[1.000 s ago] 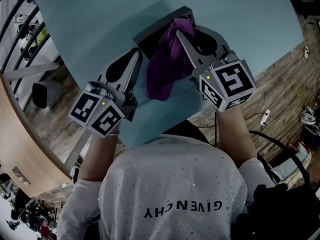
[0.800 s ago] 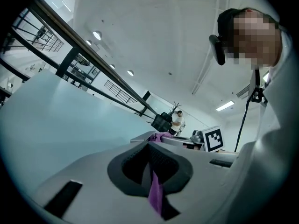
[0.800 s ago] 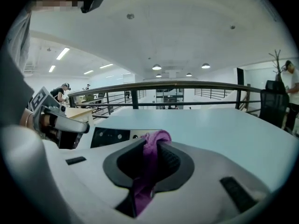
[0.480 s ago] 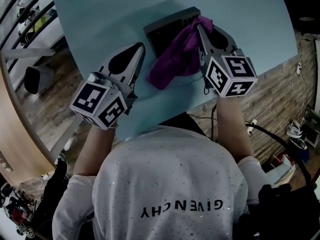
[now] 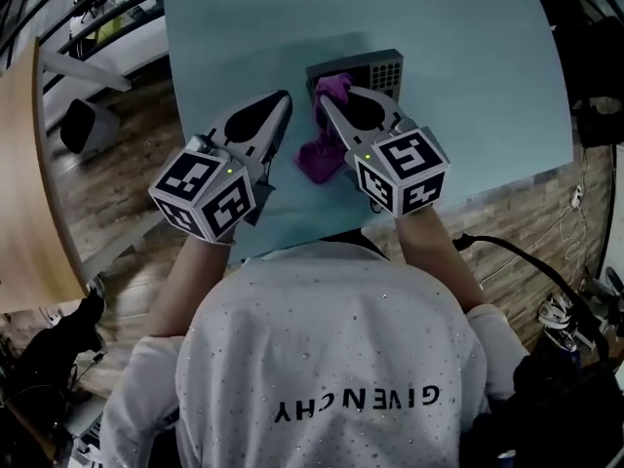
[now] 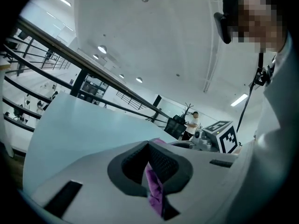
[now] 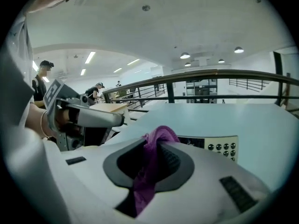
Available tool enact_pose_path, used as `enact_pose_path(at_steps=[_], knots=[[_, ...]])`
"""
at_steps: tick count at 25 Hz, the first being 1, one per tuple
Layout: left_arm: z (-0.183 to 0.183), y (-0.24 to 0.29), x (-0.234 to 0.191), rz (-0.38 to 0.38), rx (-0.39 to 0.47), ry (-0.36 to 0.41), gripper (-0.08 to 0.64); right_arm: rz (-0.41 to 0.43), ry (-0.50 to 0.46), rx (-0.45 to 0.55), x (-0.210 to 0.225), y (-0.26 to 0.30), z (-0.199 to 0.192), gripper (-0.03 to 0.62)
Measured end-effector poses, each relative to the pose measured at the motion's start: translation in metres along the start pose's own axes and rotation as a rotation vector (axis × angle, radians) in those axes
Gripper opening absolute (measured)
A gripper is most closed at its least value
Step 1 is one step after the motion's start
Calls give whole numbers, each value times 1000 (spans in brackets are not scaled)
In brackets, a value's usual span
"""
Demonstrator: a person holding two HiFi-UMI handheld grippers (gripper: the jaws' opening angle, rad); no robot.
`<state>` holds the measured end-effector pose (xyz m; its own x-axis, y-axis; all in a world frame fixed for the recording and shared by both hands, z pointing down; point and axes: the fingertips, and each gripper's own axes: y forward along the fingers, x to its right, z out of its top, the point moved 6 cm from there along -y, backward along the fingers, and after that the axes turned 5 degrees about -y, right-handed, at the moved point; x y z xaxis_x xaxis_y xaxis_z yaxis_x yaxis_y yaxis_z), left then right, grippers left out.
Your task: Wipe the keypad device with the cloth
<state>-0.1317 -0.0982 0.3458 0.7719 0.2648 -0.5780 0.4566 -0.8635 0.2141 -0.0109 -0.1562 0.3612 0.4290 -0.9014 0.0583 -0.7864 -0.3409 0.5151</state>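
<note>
Blue tabletop [image 5: 468, 86], keypad device [image 5: 385, 66] at 12 o'clock. Purple cloth [image 5: 317, 154], pinched in right hand-held gripper [image 5: 327, 103], lies over it, apparently mid-wipe; left hand-held gripper [image 5: 285, 97] closed. Next probably: sweep toward 3 o'clock.

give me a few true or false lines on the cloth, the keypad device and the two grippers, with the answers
1. The right gripper is shut on the cloth. True.
2. The cloth is green. False: it is purple.
3. The keypad device lies on the floor. False: it lies on the light blue table.
4. The left gripper is to the left of the cloth, off the keypad device. True.
5. The cloth hides the whole keypad device. False: its buttons show to the right of the cloth.
</note>
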Motion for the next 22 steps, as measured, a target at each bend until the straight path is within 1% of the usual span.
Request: enact_pose_path(at_steps=[2,4,9,13,17,20,22], knots=[[3,-3,6,18,11,-9,0,35,-12,-26,-3,3,-3,49],[6,-7,14,28,28,-22,0,52,-31,-52,-1,1,-7,49],[9,-4,33,57,69,7,0,73,-68,-80,20,-19,-19,49],[8,3,38,94,75,3,0,79,-80,-91,36,-34,-24,49],[12,11,40,105,63,-8,0,78,-74,-99,55,-37,-21,49],[10,15,42,110,47,-2,0,63,-67,-97,71,-41,-23,49],[7,19,44,119,45,0,0,35,-63,-87,83,-49,-26,49]])
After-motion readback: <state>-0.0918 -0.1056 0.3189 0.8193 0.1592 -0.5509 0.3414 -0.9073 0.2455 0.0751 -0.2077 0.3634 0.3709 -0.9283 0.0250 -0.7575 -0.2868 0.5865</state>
